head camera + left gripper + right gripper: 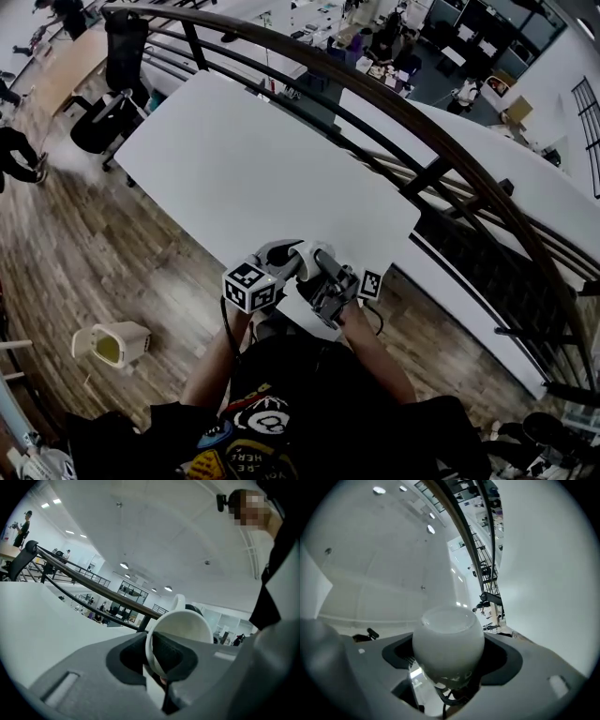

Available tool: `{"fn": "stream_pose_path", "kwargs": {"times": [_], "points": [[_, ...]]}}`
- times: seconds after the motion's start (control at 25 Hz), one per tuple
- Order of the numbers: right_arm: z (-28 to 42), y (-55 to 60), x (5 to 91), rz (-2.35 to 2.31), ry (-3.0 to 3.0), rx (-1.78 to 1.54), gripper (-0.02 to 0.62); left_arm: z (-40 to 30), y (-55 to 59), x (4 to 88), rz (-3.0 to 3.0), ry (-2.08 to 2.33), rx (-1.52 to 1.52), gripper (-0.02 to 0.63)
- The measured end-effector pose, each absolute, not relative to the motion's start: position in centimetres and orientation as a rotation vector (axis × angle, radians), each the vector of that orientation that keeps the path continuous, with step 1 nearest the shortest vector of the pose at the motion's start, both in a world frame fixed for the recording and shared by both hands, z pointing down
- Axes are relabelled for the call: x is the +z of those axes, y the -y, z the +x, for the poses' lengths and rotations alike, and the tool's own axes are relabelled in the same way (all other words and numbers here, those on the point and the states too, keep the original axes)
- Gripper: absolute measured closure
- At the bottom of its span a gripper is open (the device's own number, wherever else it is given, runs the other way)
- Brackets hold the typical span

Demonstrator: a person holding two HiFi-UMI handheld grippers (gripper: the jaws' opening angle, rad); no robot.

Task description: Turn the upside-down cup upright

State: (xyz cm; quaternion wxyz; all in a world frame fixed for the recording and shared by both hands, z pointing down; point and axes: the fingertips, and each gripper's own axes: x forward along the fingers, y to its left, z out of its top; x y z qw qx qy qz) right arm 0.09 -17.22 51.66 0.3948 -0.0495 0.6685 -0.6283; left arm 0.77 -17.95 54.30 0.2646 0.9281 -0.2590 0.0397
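A white cup (289, 251) is held just above the near edge of the white table (262, 159), tipped on its side with its mouth towards me. In the left gripper view the cup's open mouth (185, 632) faces the camera and its handle sticks up behind. My left gripper (161, 667) is shut on the cup's rim wall, one jaw inside and one outside. The right gripper view shows the cup's round body (447, 644), base pointing away. It sits between the wide jaws of my right gripper (450, 667), with a gap on either side.
A dark curved railing (441, 150) runs behind the table's far and right edges. To the left, a white bin (112, 345) stands on the wooden floor and an office chair (103, 117) stands by the table's far left corner. My body is close to the table's near corner.
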Motion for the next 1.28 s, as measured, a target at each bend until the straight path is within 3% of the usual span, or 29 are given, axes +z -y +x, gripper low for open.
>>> {"fn": "stream_pose_path", "kwargs": {"times": [0.16, 0.28, 0.4, 0.6, 0.8, 1.04, 1.28], "points": [[1.4, 18.2, 54.4, -0.356, -1.904, -1.505, 0.201, -1.3, 17.1, 57.5, 2.432, 0.707, 0.181, 0.514], [3.1, 21.5, 58.8, -0.707, -2.224, -1.374, 0.201, -4.7, 16.7, 60.7, 2.287, 0.865, 0.261, 0.515], [3.7, 25.4, 66.2, -1.156, -2.634, -1.159, 0.201, -8.1, 15.8, 62.8, 2.158, 1.007, 0.254, 0.595], [3.2, 29.9, 76.5, -1.595, -3.088, -0.781, 0.201, -11.3, 13.6, 64.3, 2.056, 1.126, 0.231, 0.6], [1.6, 32.8, 80.7, -1.68, -3.249, -0.551, 0.201, -12.4, 11.6, 65.3, 1.999, 1.148, 0.226, 0.601], [1.3, 33.0, 80.2, -1.644, -3.241, -0.575, 0.201, -11.4, 11.8, 64.4, 2.006, 1.102, 0.193, 0.601], [4.9, 25.4, 77.3, -1.724, -3.066, -0.77, 0.205, -10.3, 12.5, 63.2, 2.094, 1.011, 0.158, 0.6]]}}
